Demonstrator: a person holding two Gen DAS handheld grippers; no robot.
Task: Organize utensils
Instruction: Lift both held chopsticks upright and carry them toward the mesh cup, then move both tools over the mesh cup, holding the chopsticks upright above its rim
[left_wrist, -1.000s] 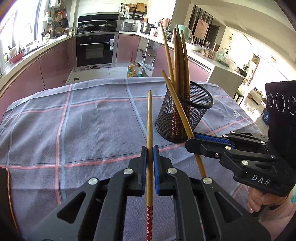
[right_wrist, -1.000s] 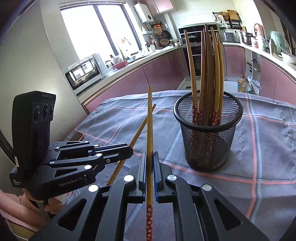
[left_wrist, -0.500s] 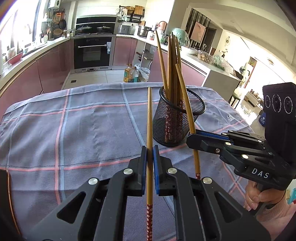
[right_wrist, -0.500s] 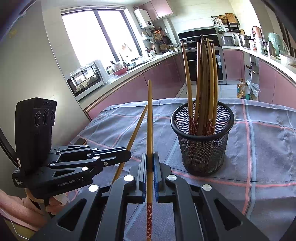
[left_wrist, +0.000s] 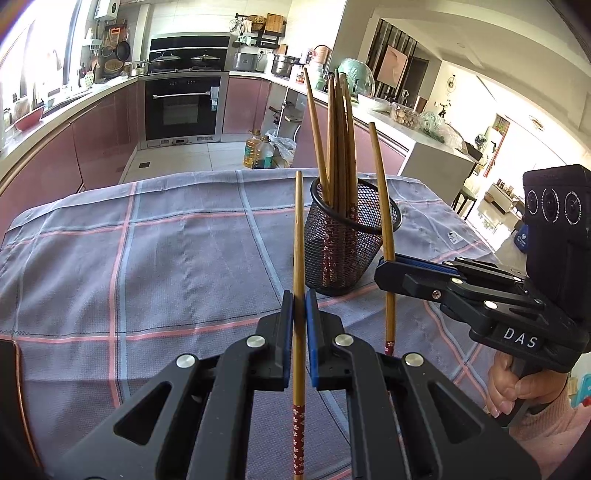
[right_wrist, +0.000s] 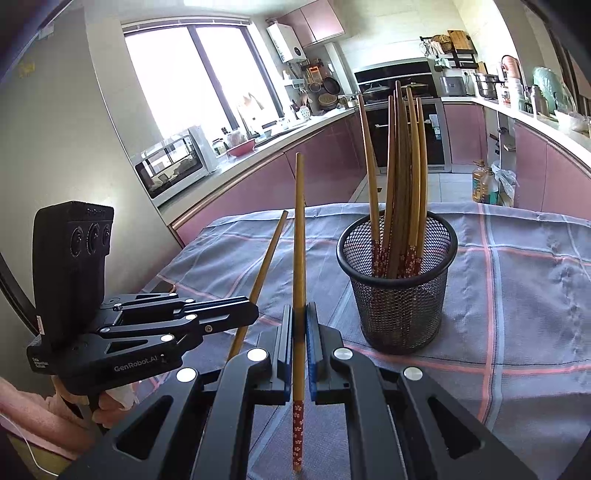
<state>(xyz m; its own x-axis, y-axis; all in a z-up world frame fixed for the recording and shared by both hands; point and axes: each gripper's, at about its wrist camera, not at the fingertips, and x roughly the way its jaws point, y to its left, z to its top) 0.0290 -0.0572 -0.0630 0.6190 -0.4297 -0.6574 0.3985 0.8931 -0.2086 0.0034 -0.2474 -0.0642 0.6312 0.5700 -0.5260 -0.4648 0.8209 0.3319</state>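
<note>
A black mesh holder (left_wrist: 351, 254) (right_wrist: 397, 302) stands upright on the checked tablecloth (left_wrist: 147, 258), with several wooden chopsticks in it, red patterned ends down. My left gripper (left_wrist: 299, 295) is shut on one chopstick (left_wrist: 297, 229), which points up and away, left of the holder. In the left wrist view my right gripper (left_wrist: 382, 264) comes in from the right, shut on a second chopstick (left_wrist: 380, 192), held nearly upright just in front of the holder's right rim. The right wrist view shows the right gripper (right_wrist: 299, 308) clamping its chopstick (right_wrist: 299, 229), with the left gripper (right_wrist: 255, 314) and its slanted chopstick (right_wrist: 266, 258) alongside.
A person's hands in pink sleeves (left_wrist: 517, 391) hold both tools. A dark flat object with a copper rim (left_wrist: 9, 373) lies at the cloth's left edge. Behind the table are pink kitchen cabinets, an oven (left_wrist: 181, 107) and oil bottles (left_wrist: 258, 151) on the floor.
The holder looks smaller and farther off in both views. The chopstick in my right gripper has swung from a strong lean to nearly upright. Both grips are unchanged.
</note>
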